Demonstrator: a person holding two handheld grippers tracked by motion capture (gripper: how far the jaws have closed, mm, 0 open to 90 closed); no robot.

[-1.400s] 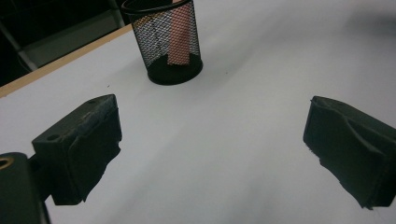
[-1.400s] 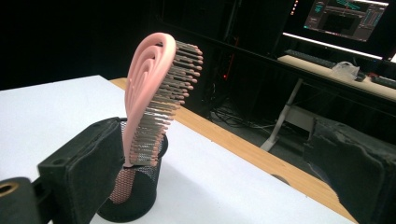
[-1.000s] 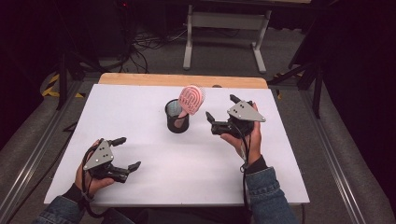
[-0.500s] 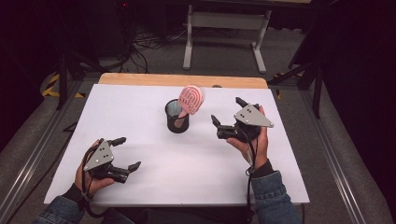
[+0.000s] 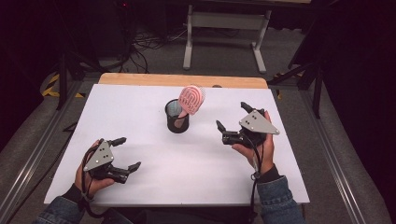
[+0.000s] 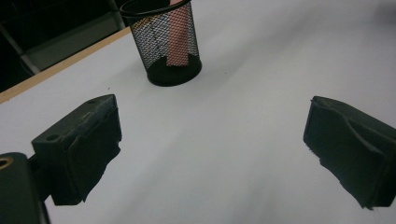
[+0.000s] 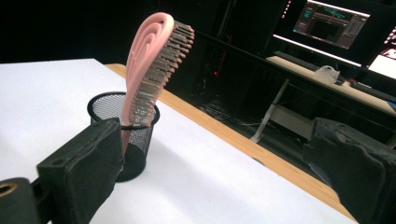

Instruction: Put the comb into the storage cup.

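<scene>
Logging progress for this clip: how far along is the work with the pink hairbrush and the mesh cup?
Done: the pink hairbrush stands handle-down in the black mesh cup, head leaning over the rim. In hand: nothing; the right hand-held gripper is open beside the cup, and the left hand-held gripper is open near the table's front edge. Left: probably nothing beyond pulling the hands away.
</scene>
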